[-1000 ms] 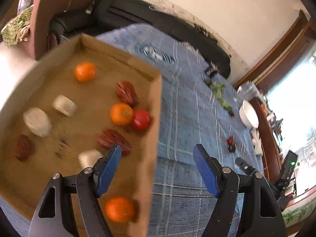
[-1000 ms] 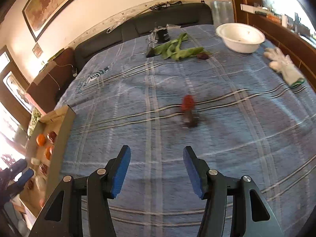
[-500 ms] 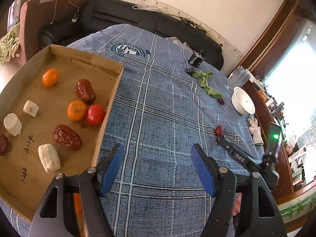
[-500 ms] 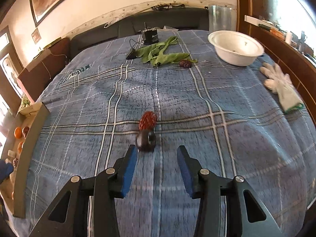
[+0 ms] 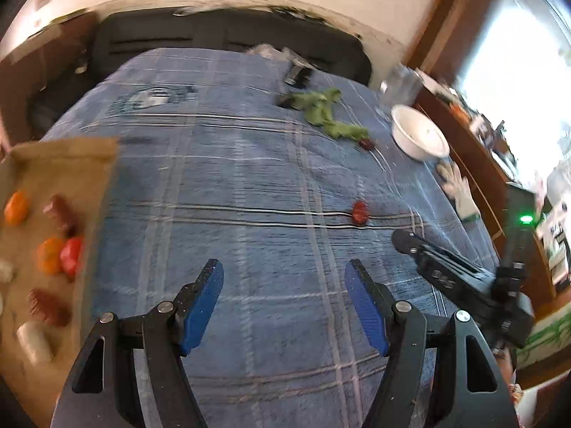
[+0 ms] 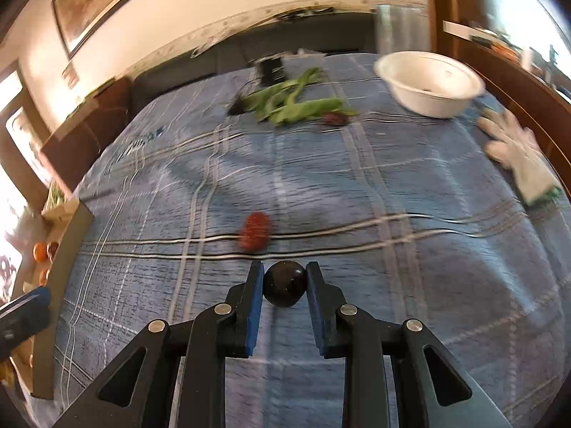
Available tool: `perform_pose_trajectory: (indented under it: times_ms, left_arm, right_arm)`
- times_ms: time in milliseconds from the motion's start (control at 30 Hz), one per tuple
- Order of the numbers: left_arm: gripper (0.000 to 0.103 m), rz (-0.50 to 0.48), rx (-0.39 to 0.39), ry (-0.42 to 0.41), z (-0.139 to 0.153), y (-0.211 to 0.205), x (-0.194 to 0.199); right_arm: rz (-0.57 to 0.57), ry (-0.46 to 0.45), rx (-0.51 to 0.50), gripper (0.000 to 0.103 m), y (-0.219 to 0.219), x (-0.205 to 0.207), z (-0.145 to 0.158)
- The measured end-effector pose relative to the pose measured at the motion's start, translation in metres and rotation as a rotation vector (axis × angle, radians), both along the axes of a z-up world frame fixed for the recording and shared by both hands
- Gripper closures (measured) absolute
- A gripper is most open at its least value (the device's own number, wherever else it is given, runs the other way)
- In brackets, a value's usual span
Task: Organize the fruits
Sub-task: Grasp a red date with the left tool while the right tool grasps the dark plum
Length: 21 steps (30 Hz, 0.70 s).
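My right gripper (image 6: 284,285) is shut on a small dark round fruit (image 6: 284,287) resting on the blue plaid cloth (image 6: 357,185). Just beyond it lies a red date (image 6: 254,231), also seen as the red date (image 5: 359,212) in the left wrist view. My left gripper (image 5: 283,306) hangs open over bare cloth, nothing between its blue pads. The right gripper (image 5: 403,240) shows at the right of that view. A cardboard tray (image 5: 64,149) at the left holds oranges, a tomato, dates and white pieces. Another dark date (image 6: 335,118) lies by the green leaves (image 6: 296,105).
A white bowl (image 6: 430,83) and a white glove (image 6: 517,153) sit at the far right of the cloth. A black device (image 6: 272,68) lies past the leaves. A dark sofa backs the table, with wooden furniture along the right edge.
My left gripper swung right, off the tray and over the cloth. My right gripper came forward to the dark fruit and closed its jaws on it.
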<state>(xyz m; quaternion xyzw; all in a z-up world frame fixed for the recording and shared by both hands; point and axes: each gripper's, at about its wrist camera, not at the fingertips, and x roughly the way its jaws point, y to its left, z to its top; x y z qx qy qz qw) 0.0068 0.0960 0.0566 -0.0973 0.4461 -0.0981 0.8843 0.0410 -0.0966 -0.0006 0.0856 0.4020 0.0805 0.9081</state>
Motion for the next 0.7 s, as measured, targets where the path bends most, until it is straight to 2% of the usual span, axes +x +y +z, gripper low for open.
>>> perform_pose_trajectory:
  times_ms: [100,167,233,400,467,500,567,700]
  left_arm:
    - [0.034,-0.088,0.003,0.002,-0.007,-0.031,0.02]
    - [0.049,-0.139,0.006,-0.003,-0.012,-0.051,0.034]
    - [0.054,-0.17,0.02,0.001,-0.018,-0.071,0.05]
    - [0.058,-0.174,0.034,0.042,-0.04,-0.095,0.09]
    - [0.069,-0.188,0.057,0.047,-0.048,-0.103,0.099]
    - [0.07,-0.193,0.082,0.021,-0.048,-0.107,0.1]
    - [0.084,-0.207,0.102,0.019,-0.049,-0.111,0.101]
    - [0.084,-0.193,0.093,0.011,-0.047,-0.105,0.096]
  right_arm:
    - [-0.05,-0.01,0.039,0.078,-0.024,-0.008,0.003]
    - [-0.072,-0.021,0.051,0.078,-0.033,-0.013,0.004]
    - [-0.089,-0.028,0.065,0.078,-0.04,-0.014,0.005]
    - [-0.114,0.0,0.105,0.078,-0.053,-0.01,-0.001]
    - [-0.118,0.001,0.105,0.077,-0.056,-0.009,-0.002]
    - [-0.12,-0.001,0.105,0.077,-0.056,-0.008,-0.001]
    - [-0.121,-0.006,0.105,0.077,-0.057,-0.008,-0.001]
    - [-0.121,-0.005,0.101,0.077,-0.056,-0.007,0.0]
